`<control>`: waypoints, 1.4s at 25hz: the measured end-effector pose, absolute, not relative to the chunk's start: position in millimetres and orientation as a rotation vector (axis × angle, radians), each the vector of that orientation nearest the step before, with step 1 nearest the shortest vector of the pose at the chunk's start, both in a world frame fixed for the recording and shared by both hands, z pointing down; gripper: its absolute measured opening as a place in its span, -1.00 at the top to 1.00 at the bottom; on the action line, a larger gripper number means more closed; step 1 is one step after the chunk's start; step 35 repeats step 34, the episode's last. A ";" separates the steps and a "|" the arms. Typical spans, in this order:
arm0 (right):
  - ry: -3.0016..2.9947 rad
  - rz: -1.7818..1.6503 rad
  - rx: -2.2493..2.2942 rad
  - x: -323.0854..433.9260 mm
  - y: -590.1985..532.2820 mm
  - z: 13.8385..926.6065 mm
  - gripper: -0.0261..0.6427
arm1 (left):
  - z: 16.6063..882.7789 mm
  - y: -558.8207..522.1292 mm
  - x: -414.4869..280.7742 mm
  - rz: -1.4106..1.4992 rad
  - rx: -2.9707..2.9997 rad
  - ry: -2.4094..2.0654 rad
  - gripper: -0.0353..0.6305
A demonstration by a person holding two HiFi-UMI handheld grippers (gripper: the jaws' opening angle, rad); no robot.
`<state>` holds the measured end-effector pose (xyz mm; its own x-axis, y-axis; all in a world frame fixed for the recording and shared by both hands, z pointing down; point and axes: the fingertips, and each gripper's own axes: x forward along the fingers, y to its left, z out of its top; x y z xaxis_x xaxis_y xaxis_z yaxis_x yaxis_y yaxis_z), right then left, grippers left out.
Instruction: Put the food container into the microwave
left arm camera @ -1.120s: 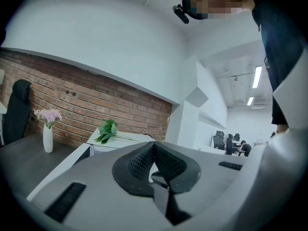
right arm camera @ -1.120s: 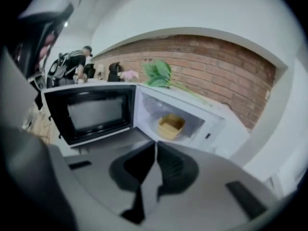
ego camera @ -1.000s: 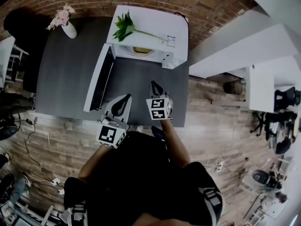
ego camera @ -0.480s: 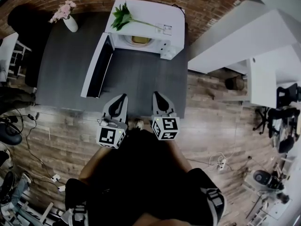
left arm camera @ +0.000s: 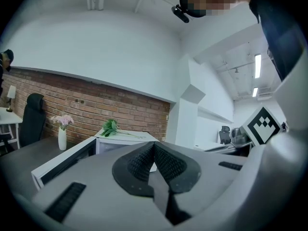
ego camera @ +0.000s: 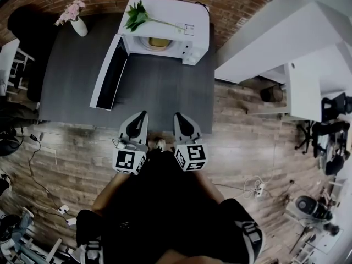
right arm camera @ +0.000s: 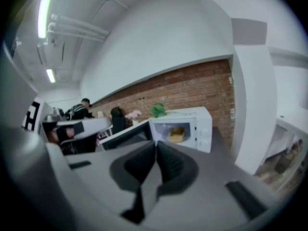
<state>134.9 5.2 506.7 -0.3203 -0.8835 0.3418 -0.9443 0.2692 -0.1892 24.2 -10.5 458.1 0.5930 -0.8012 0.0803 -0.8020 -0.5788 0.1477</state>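
Note:
The white microwave (ego camera: 181, 23) stands at the back of the dark table (ego camera: 159, 92) with its door (ego camera: 109, 73) swung wide open to the left. Inside its cavity sits the yellowish food container (ego camera: 158, 42), which also shows in the right gripper view, where the food container (right arm camera: 176, 134) rests in the lit microwave (right arm camera: 192, 126). My left gripper (ego camera: 142, 116) and right gripper (ego camera: 179, 117) are both held near the table's front edge, far from the microwave. Each has its jaws pressed together with nothing between them.
A green plant sprig (ego camera: 137, 16) lies on top of the microwave. A white vase with pink flowers (ego camera: 77, 22) stands at the table's back left. A black chair (ego camera: 25, 23) is beside it. White desks (ego camera: 291, 54) fill the right. Cables (ego camera: 38, 153) lie on the wooden floor.
Both grippers have drawn back from over the table toward the person, the right one farther. The view has shifted away from the microwave. The container stays inside the open microwave.

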 end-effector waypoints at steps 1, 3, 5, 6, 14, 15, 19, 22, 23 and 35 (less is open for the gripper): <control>-2.366 0.538 1.733 136.0 7.1 505.6 0.81 | 459.2 -8.6 25.2 0.012 2.663 -1.342 0.79; -2.374 0.530 1.760 138.7 10.6 502.5 0.81 | 459.6 -5.1 27.5 0.012 2.673 -1.333 0.79; -2.376 0.514 1.777 140.3 12.9 500.1 0.82 | 459.7 -2.8 27.9 0.011 2.673 -1.327 0.79; -2.373 0.504 1.780 140.7 13.7 499.7 0.82 | 459.8 -2.3 27.5 0.010 2.671 -1.326 0.79; -2.383 0.496 1.766 137.4 15.3 497.7 0.83 | 460.5 -2.4 25.3 0.016 2.653 -1.337 0.79; -2.384 0.497 1.764 136.7 15.2 497.9 0.83 | 460.7 -2.3 25.0 0.016 2.649 -1.336 0.79; -2.387 0.491 1.756 134.5 14.1 497.3 0.83 | 462.0 -2.7 22.7 0.017 2.652 -1.341 0.79; -2.382 0.487 1.753 134.3 13.1 498.6 0.83 | 461.7 -3.4 21.9 0.019 2.667 -1.343 0.79; -2.382 0.486 1.752 134.2 13.1 498.6 0.83 | 461.2 -3.4 21.6 0.015 2.664 -1.345 0.79; -2.382 0.487 1.750 135.6 11.6 501.0 0.83 | 462.9 -5.0 22.9 0.013 2.655 -1.339 0.79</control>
